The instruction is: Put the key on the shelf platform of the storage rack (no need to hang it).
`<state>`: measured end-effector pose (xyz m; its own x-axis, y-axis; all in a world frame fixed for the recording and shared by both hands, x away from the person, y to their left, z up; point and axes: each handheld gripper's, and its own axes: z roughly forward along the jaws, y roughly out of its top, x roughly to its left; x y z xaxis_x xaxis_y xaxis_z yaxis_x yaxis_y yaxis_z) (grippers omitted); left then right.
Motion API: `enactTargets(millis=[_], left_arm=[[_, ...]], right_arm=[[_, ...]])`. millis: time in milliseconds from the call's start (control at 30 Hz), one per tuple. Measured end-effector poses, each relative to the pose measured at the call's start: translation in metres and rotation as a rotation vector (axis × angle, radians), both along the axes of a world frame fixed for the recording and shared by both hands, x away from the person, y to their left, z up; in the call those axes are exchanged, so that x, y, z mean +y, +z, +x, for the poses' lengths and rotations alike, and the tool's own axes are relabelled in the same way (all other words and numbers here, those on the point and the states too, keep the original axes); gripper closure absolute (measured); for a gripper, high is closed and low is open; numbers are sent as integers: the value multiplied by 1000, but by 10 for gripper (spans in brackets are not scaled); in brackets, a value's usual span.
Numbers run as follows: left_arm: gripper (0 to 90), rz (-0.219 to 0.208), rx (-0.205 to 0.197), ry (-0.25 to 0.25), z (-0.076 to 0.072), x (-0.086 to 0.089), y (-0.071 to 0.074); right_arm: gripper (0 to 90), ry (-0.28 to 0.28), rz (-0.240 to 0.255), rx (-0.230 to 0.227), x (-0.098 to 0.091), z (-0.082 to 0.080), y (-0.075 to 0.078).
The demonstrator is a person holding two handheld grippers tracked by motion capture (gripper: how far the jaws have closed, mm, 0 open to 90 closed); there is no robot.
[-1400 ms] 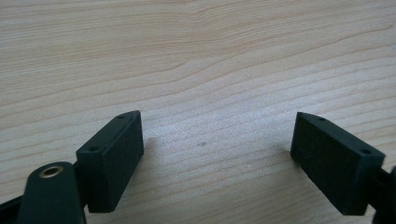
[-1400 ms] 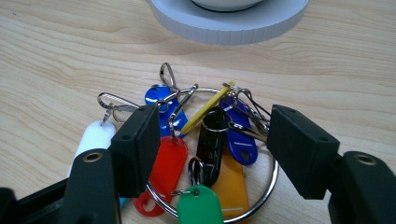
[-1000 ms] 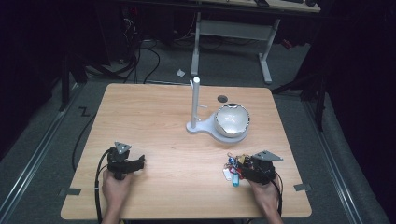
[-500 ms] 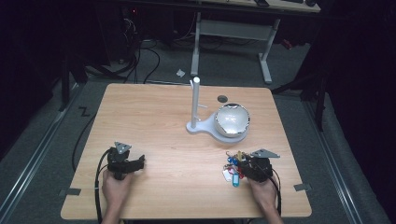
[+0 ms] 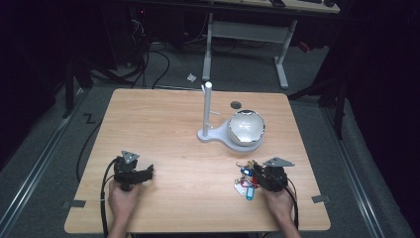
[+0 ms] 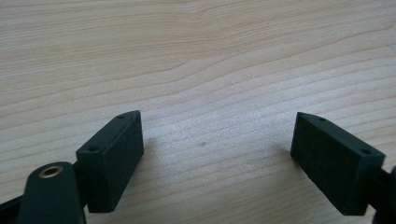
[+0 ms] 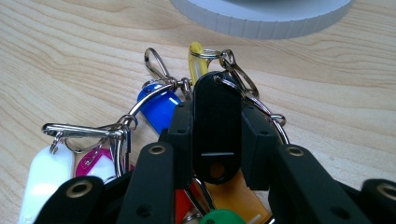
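Note:
A bunch of coloured key tags (image 5: 243, 184) on metal rings lies on the wooden table (image 5: 188, 148) at the front right. My right gripper (image 5: 255, 174) lies low over it. In the right gripper view its jaws have just been closing and now press on a black key tag (image 7: 217, 112). Blue (image 7: 159, 109), white (image 7: 44, 182), yellow (image 7: 196, 58), pink and orange tags fan out around it. My left gripper (image 5: 147, 173) rests at the front left. Its jaws (image 6: 219, 144) stand wide open over bare wood, with nothing between them.
A white stand with an upright post (image 5: 207, 111) and a shiny silver bowl (image 5: 245, 128) sits behind the key bunch; its base (image 7: 261, 18) is close ahead of the right gripper. A small dark round spot (image 5: 236, 104) marks the table farther back.
Both hands have kept their places. The right gripper's jaws look drawn in over the key bunch, where earlier they stood wider.

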<state>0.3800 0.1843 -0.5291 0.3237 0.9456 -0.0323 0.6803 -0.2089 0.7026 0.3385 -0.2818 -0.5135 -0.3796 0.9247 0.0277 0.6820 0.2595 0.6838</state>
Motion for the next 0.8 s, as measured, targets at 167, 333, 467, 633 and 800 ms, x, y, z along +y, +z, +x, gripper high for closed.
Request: enactTargets(millis=[167,333,467,633,800], left_arm=[[174,0,0,0,0,0,0],[174,0,0,0,0,0,0],[174,0,0,0,0,0,0],[174,0,0,0,0,0,0],[174,0,0,0,0,0,0]], right_arm=[[701,14,-33,-17,2,-1,0],[702,20,-37,-28,2,-2,1],[702,21,-24,-51,0,-4,5],[703,19,-2,-68,-8,-7,11],[703,19,13,-84,-11,-10,16]])
